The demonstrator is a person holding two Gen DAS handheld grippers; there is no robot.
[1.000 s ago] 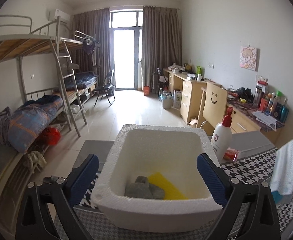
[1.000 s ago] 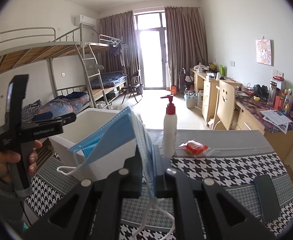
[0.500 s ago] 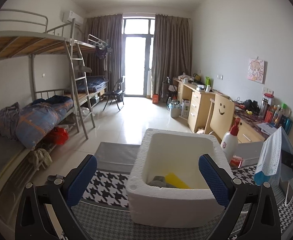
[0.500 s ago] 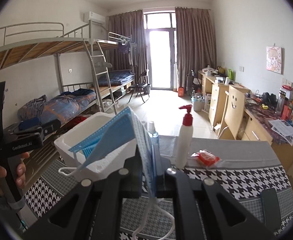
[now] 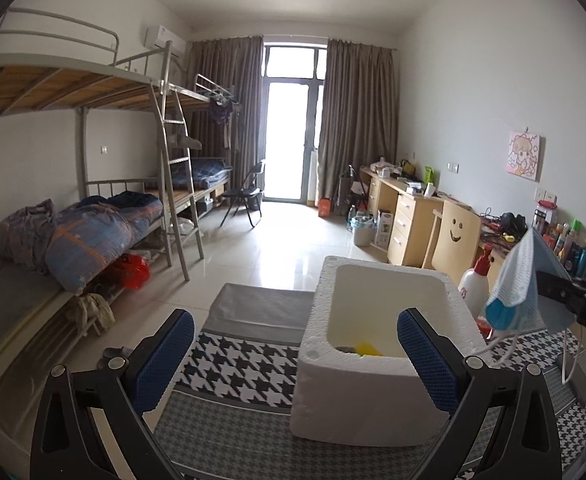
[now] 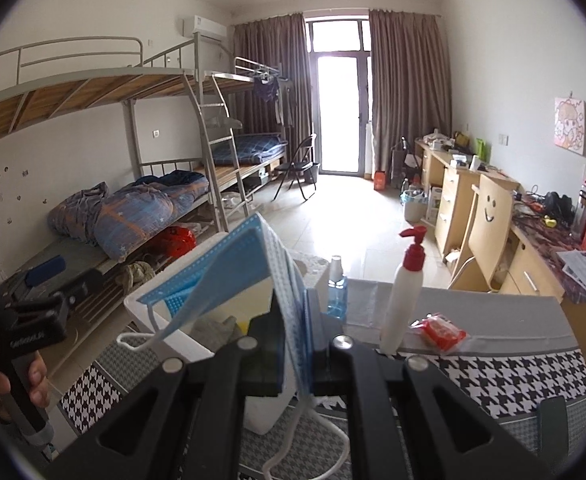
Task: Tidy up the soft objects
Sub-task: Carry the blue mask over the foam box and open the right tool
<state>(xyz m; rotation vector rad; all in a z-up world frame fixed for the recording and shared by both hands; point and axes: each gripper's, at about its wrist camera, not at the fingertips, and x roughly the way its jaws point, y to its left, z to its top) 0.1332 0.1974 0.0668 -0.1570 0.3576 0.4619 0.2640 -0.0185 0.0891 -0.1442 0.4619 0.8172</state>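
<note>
My right gripper (image 6: 295,344) is shut on a blue face mask (image 6: 229,276), held in the air beside the white foam box (image 6: 165,320); the mask's ear loops hang down. In the left wrist view the mask (image 5: 521,292) hangs at the right, just past the box (image 5: 373,392). The box holds a grey cloth (image 6: 213,328) and a yellow item (image 5: 367,349). My left gripper (image 5: 297,356) is open and empty, with its blue pads to the left of and in front of the box.
The box stands on a table with a houndstooth cloth (image 5: 245,364). A white pump bottle with a red top (image 6: 405,296), a small blue spray bottle (image 6: 337,292) and a red packet (image 6: 439,330) stand behind. A dark phone (image 6: 553,412) lies at the right.
My left gripper has drawn back and to the left, so the box now sits to the right. My right gripper with the mask has moved in closer to the box.
</note>
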